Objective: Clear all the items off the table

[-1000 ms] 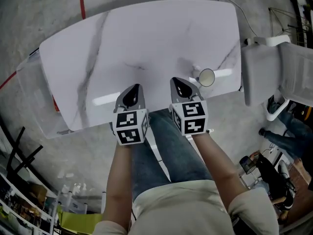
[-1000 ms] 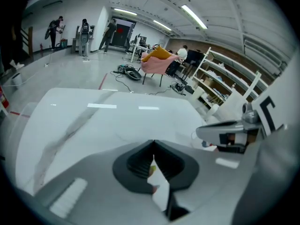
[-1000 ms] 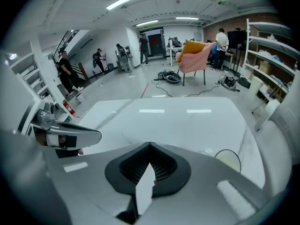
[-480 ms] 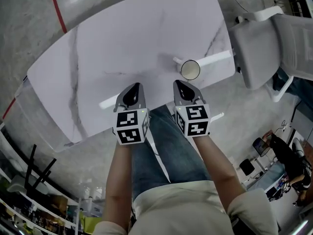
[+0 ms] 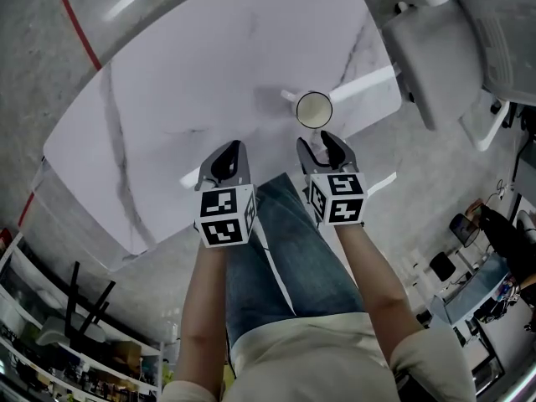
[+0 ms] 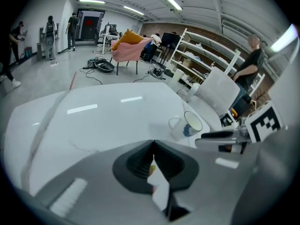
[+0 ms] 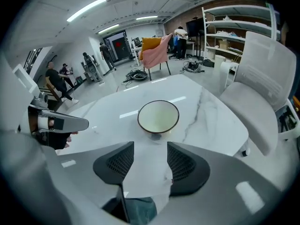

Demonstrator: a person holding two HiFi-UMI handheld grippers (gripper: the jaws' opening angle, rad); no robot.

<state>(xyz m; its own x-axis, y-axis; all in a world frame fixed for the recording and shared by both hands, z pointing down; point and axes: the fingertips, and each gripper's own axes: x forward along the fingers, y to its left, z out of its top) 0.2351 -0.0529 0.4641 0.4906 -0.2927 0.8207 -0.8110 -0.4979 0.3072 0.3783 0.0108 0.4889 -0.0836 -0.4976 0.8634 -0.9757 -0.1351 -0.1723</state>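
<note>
A white mug (image 5: 314,110) with a dark rim stands near the right end of the white marble table (image 5: 209,74), close to the near edge. My right gripper (image 5: 319,145) hovers just short of it at the table's edge. Its jaws have just been opening and stand apart, with nothing between them. In the right gripper view the mug (image 7: 158,117) sits straight ahead, beyond the fingertips. My left gripper (image 5: 229,149) is shut and empty at the near edge, left of the mug. The left gripper view shows the mug (image 6: 187,124) with its handle on the left, and the right gripper (image 6: 220,135) beside it.
A white chair (image 5: 452,32) stands off the table's right end. My legs are under the near edge. People, shelves, a pink-draped chair (image 7: 154,50) and cables on the floor lie far beyond the table. A transparent bin (image 5: 59,216) sits at the table's left.
Both grippers have moved toward the mug, which now lies directly in front of the right gripper. The right gripper's jaws have opened. The left gripper stays shut.
</note>
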